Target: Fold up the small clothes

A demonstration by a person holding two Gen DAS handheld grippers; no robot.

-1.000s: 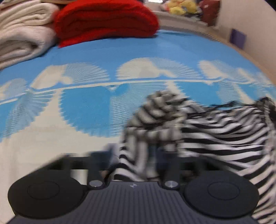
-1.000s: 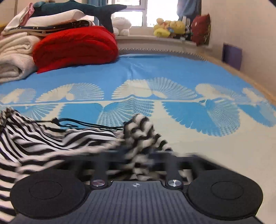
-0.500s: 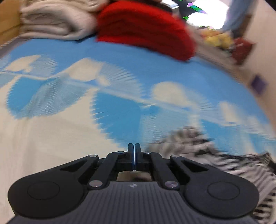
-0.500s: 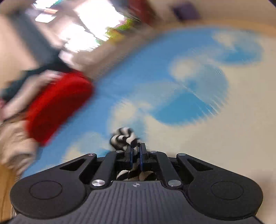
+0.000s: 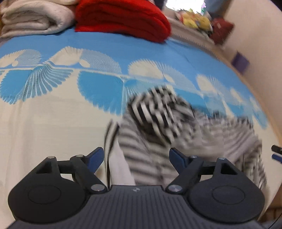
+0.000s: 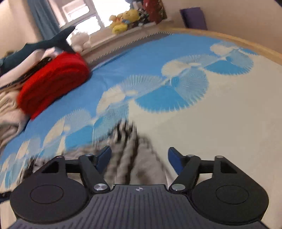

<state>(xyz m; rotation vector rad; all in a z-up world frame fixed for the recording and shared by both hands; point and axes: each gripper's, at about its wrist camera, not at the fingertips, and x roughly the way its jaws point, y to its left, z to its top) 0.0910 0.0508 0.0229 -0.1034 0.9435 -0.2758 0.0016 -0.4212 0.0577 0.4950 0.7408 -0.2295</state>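
A small black-and-white striped garment (image 5: 169, 126) lies crumpled on the blue and cream bedspread (image 5: 52, 123), blurred by motion. My left gripper (image 5: 136, 155) is open just above its near edge, holding nothing. A thin black cord (image 5: 108, 141) runs along the garment's left side. In the right wrist view the garment (image 6: 134, 151) lies between and under the fingers of my right gripper (image 6: 139, 155), which is open and holds nothing. The bedspread (image 6: 220, 123) stretches beyond it.
A folded red blanket (image 5: 123, 17) and cream blankets (image 5: 33, 15) are stacked at the far side of the bed. The red blanket (image 6: 52, 82), a shark plush (image 6: 47, 44) and soft toys (image 6: 121, 22) on the window sill show in the right wrist view.
Half a second ago both grippers were shut, the right one on striped cloth. Both have now opened and the garment has dropped onto the bed beneath them.
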